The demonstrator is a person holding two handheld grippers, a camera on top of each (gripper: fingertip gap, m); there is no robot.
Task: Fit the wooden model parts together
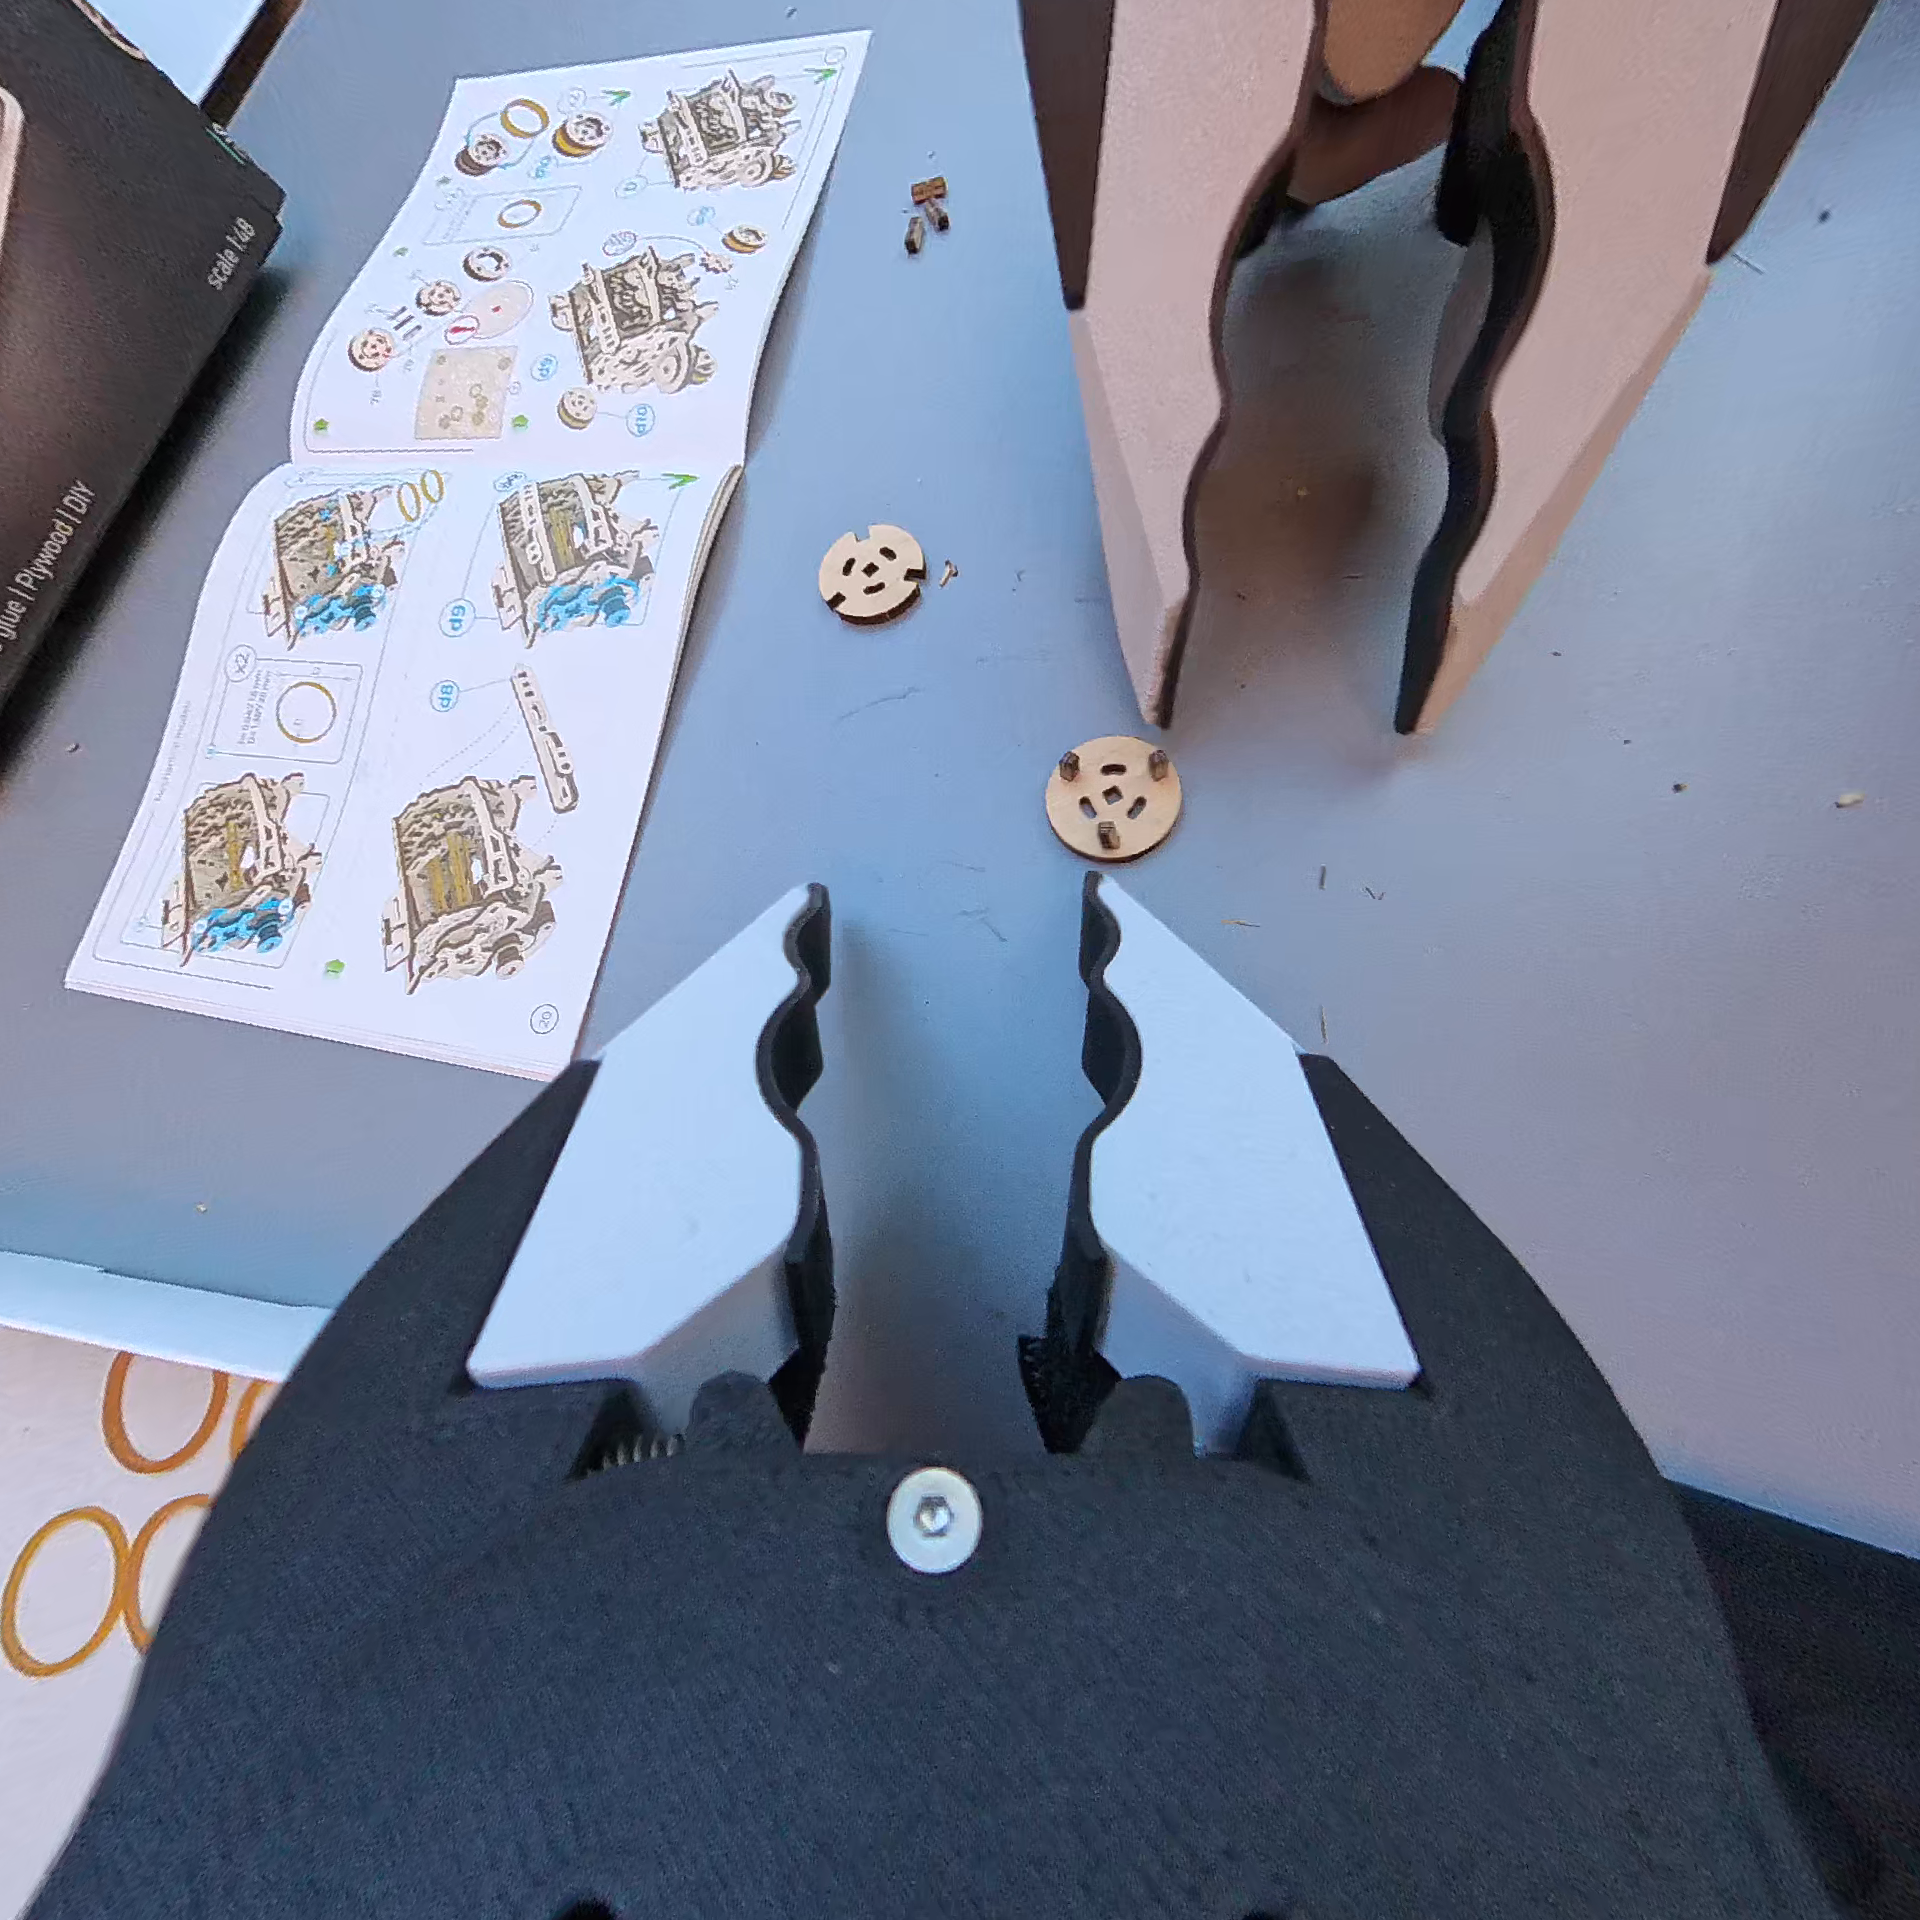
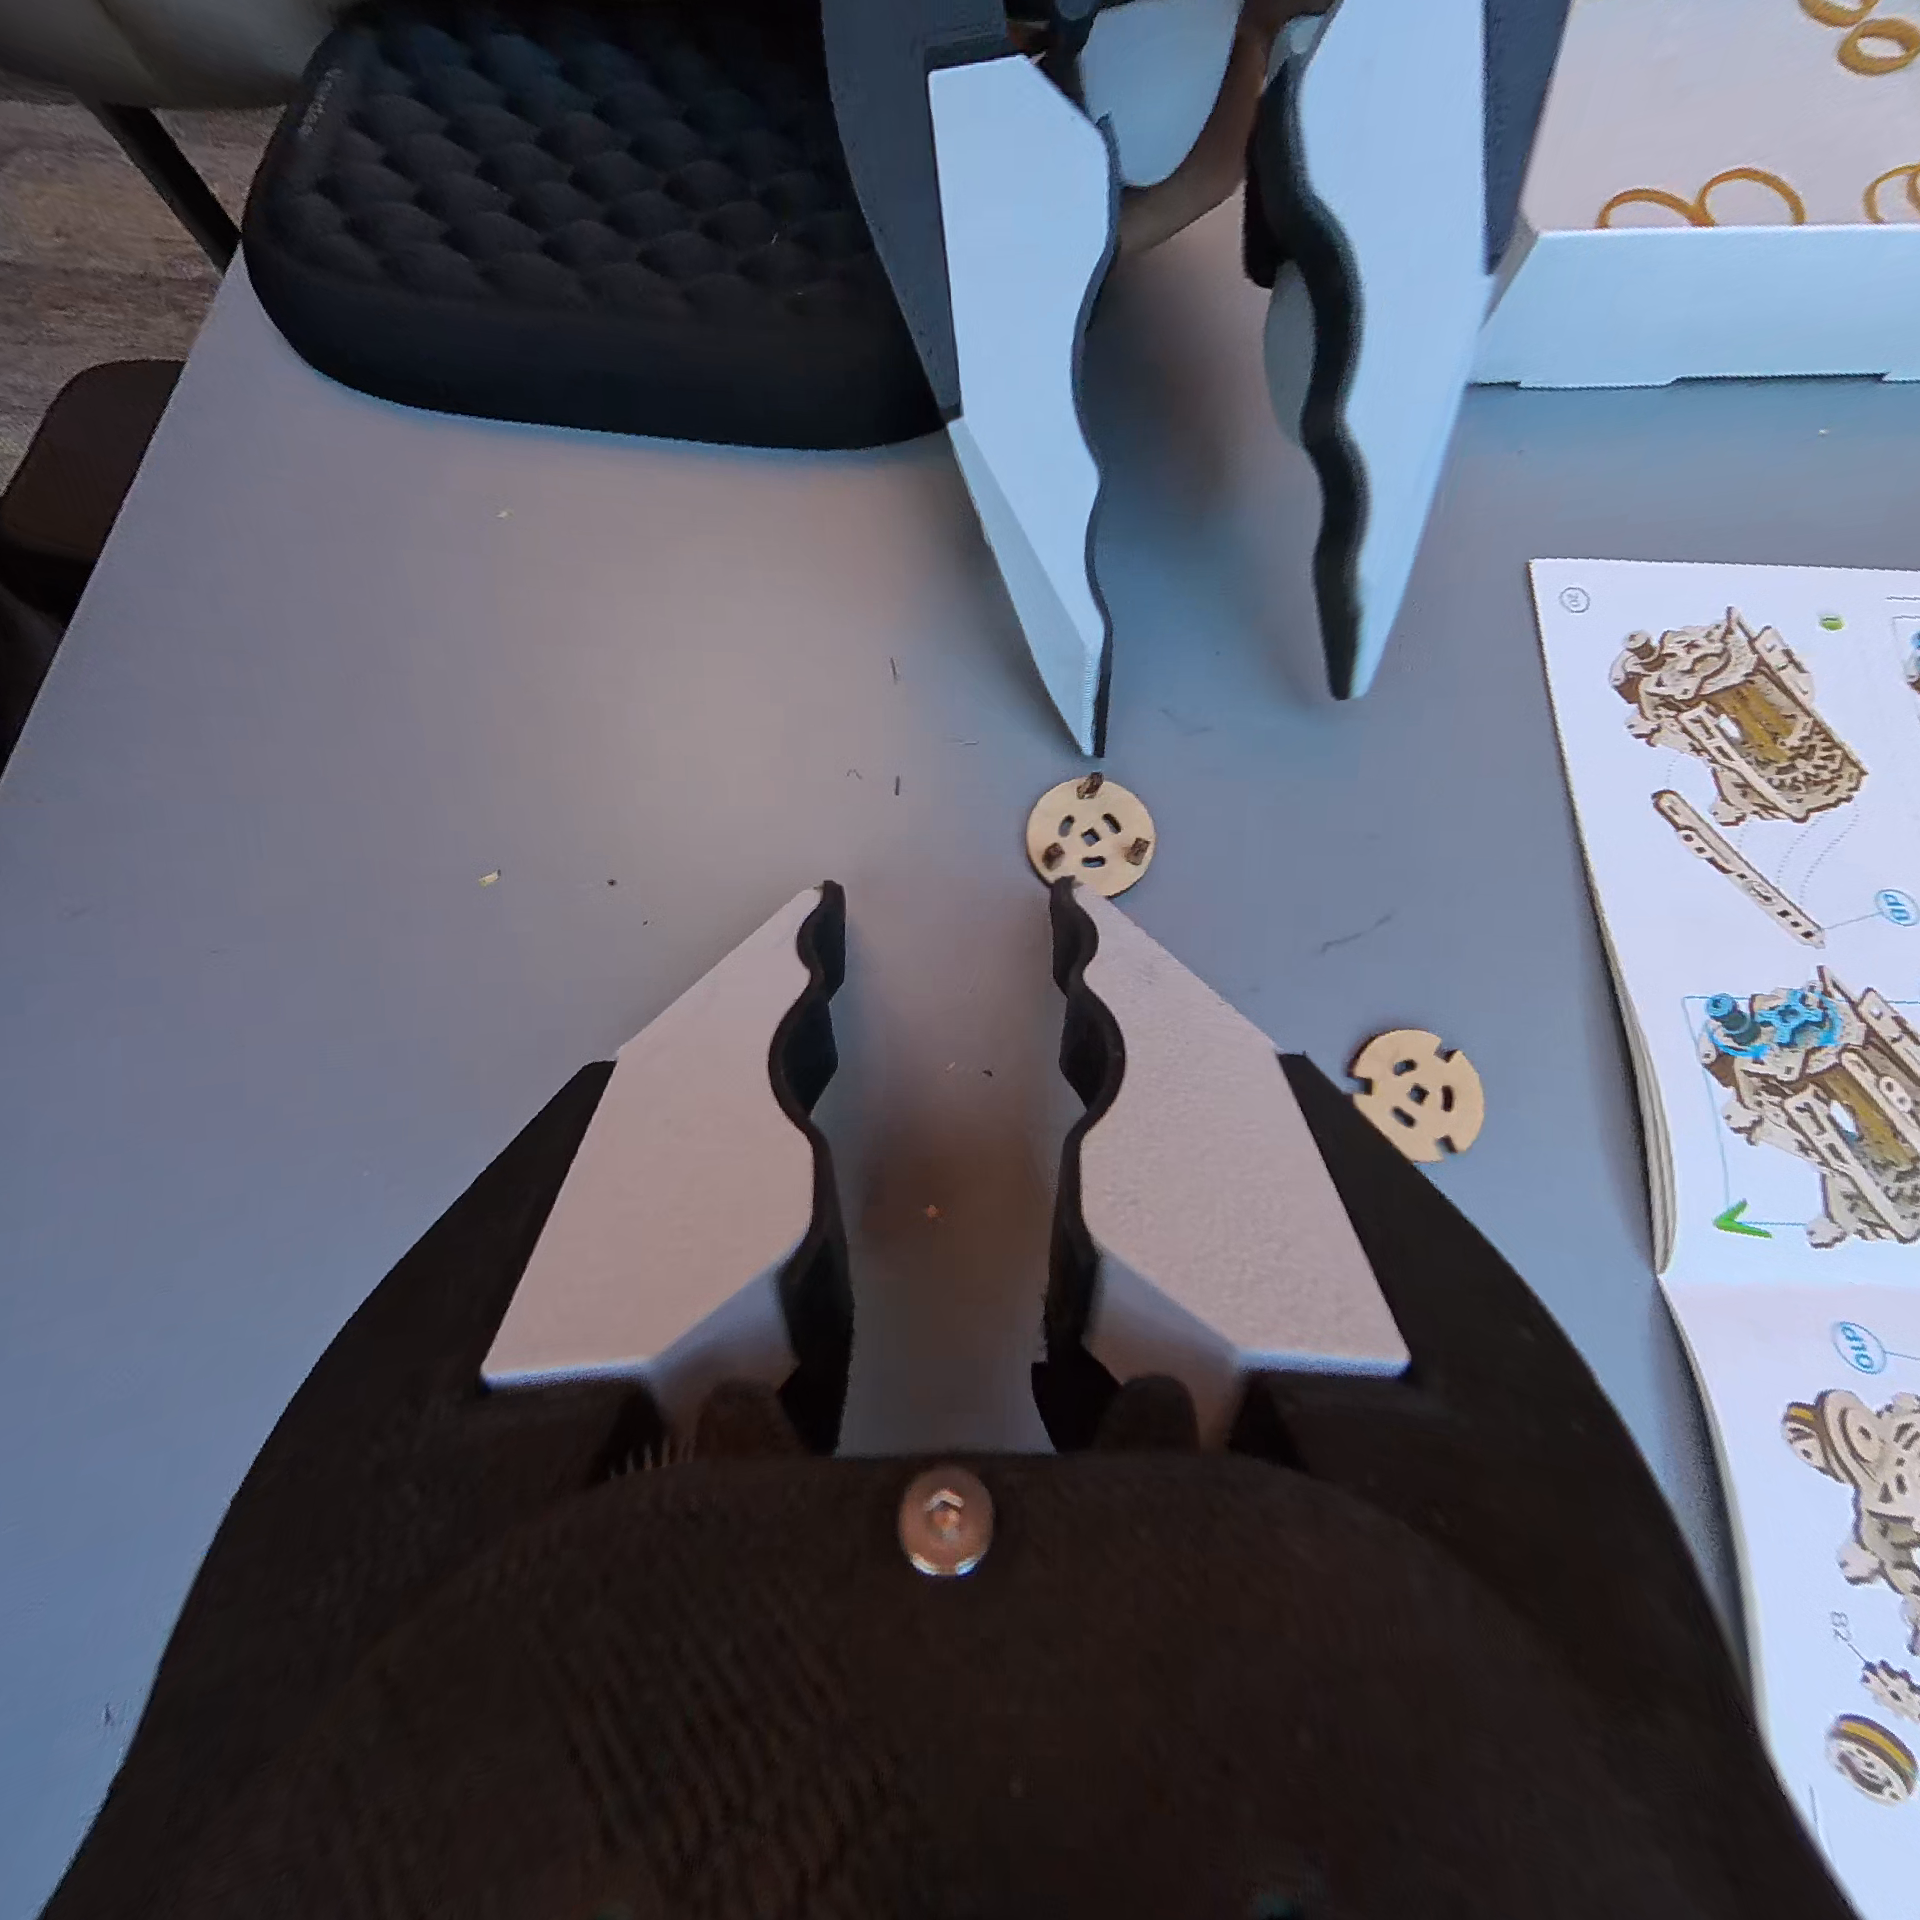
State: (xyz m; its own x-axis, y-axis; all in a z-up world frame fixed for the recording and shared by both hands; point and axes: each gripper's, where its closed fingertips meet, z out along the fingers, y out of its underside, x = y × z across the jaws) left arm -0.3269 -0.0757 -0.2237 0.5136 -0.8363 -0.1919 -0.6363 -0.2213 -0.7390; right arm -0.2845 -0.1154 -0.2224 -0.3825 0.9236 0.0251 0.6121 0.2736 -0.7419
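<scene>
While both grippers hover with fingers spread and empty, the pegged wooden disc (image 1: 1113,798) lies flat on the grey bench (image 1: 1558,987) between the left gripper (image 1: 954,894) and right gripper (image 2: 945,896); the slotted disc (image 1: 871,572) rests nearer the booklet (image 1: 468,520).

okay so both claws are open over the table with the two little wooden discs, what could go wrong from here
1. The pegged disc lies flat with three small pegs standing up; a clumsy pinch by the left claw could bend or knock one out.
2. The right claw has one tip right at that disc's edge, so it may nudge it away.
3. The slotted disc is thin and flat on the table, so it is likely hard to lift.
</scene>
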